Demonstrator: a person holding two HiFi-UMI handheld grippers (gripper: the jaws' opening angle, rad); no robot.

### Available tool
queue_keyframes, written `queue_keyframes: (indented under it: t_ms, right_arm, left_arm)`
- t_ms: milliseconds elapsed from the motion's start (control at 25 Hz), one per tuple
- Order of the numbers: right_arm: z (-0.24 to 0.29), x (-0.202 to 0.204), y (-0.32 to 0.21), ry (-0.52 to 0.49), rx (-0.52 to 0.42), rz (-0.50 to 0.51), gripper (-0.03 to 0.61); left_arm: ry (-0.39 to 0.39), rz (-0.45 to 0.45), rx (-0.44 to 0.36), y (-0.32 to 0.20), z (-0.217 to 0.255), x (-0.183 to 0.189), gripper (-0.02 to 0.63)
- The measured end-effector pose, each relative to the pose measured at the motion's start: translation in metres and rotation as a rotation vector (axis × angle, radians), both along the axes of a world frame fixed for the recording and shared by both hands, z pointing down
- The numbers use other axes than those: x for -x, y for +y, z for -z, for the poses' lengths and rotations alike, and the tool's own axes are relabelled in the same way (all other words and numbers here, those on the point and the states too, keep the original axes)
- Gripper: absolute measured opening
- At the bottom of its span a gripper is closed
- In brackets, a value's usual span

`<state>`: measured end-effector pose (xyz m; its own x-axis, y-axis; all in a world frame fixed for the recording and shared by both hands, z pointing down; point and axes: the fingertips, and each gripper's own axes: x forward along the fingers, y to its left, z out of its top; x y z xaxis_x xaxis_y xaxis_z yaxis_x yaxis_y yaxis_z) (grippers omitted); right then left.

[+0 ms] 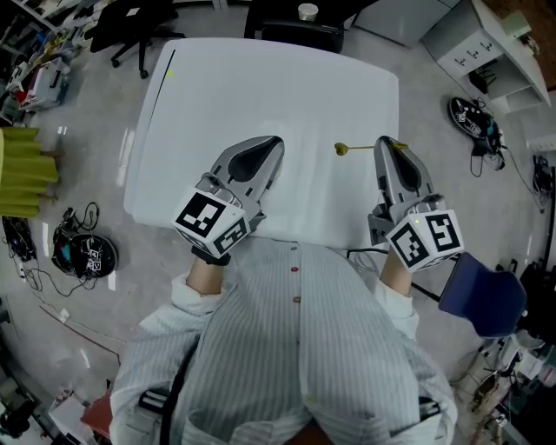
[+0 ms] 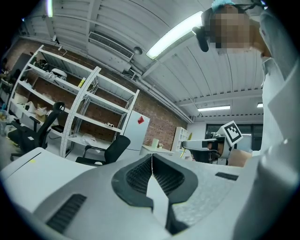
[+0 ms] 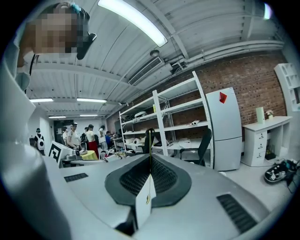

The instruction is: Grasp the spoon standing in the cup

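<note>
An olive-yellow spoon [image 1: 345, 149] hangs level over the white table [image 1: 261, 87], its bowl pointing left. My right gripper [image 1: 385, 142] is shut on its handle. In the right gripper view the spoon [image 3: 150, 140] shows edge-on as a thin line pinched between the closed jaws of that gripper [image 3: 150, 157]. My left gripper [image 1: 275, 142] hovers over the table's near part, shut with nothing in it [image 2: 152, 157]. The left gripper view also catches the right gripper [image 2: 202, 144] and the spoon [image 2: 182, 151]. No cup stands on the table.
A black office chair [image 1: 139, 26] stands beyond the table's far left corner. A white cup [image 1: 307, 11] sits on a dark stand past the far edge. On the floor lie a blue seat [image 1: 482, 295] at right, shoes [image 1: 473, 117], and cables [image 1: 82, 252] at left.
</note>
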<state>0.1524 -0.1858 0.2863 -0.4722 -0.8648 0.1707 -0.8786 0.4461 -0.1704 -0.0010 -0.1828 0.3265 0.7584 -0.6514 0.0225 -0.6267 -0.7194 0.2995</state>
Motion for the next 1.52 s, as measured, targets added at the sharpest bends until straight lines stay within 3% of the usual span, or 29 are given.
queue_keyframes:
  t_ms: [1520]
  right_arm:
    - [-0.013,0.041,0.009,0.025,0.015,0.111,0.011]
  left_arm:
    - [-0.038,-0.071,-0.027,0.007,0.001,0.003,0.011]
